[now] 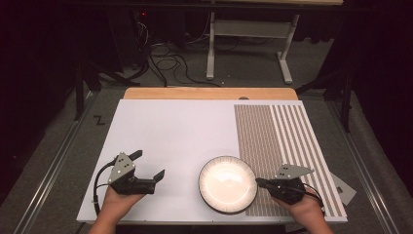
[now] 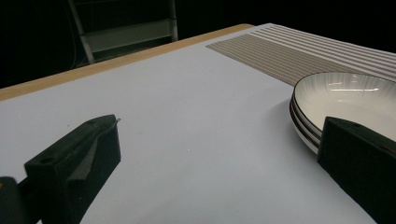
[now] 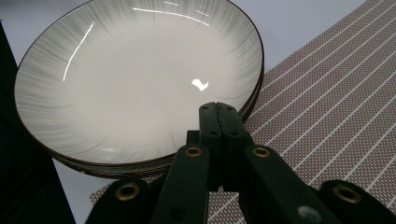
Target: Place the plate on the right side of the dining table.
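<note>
A stack of shallow white plates (image 1: 227, 184) with dark rims sits near the front edge of the white table (image 1: 170, 131). The top plate holds nothing; its bowl is bare and glossy, catching a bright reflection. The stack's right side overlaps the edge of the brown striped placemat (image 1: 272, 141), while the rest of it stands on the bare white surface.

The high view shows the stack as a single round dish. The left gripper view shows the plates (image 2: 341, 100) from the side, where dark rim lines lie one above another, so several plates are nested. The right gripper view looks down into the top plate (image 3: 135, 79), showing fine grey streaks radiating toward the rim, and the placemat's (image 3: 336, 93) woven lines running beside the stack.

The right gripper (image 1: 260, 183) lies just to the right of the plates, over the placemat, its tips pointing at the stack's right rim. Its two jaws are pressed together with nothing between them; in the right gripper view the tips (image 3: 218, 112) reach over the near rim of the top plate, though I cannot tell whether they touch it.

The left gripper (image 1: 148, 165) rests to the left of the plates, apart from them, over bare table. Its jaws stand wide apart and hold nothing, one of them close to the stack's left rim in its own view.
</note>
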Tool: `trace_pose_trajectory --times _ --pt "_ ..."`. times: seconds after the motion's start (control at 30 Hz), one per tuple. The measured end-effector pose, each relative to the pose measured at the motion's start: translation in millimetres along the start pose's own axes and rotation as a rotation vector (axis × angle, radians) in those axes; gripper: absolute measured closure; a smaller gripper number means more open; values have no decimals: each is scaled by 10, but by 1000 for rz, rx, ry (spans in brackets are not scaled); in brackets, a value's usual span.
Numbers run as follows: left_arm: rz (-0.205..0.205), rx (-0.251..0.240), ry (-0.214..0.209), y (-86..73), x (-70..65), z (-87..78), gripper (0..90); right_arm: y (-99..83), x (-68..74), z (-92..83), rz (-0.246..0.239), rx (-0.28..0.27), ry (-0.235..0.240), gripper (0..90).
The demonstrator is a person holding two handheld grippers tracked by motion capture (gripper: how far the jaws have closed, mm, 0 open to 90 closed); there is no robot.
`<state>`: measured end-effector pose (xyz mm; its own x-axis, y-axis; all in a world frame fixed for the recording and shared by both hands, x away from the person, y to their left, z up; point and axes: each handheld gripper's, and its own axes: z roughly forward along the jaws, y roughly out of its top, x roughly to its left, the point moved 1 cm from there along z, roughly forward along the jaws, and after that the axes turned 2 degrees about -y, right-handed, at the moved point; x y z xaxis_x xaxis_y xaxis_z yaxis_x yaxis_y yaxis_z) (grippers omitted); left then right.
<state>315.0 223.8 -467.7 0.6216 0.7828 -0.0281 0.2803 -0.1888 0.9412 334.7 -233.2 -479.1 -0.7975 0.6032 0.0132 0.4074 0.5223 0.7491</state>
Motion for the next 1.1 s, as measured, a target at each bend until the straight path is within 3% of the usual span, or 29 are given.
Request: trace_pose_trajectory --times 1.1 --pt "2 1 -7 1 -3 -1 2 11 16 14 -5 5 -13 900"
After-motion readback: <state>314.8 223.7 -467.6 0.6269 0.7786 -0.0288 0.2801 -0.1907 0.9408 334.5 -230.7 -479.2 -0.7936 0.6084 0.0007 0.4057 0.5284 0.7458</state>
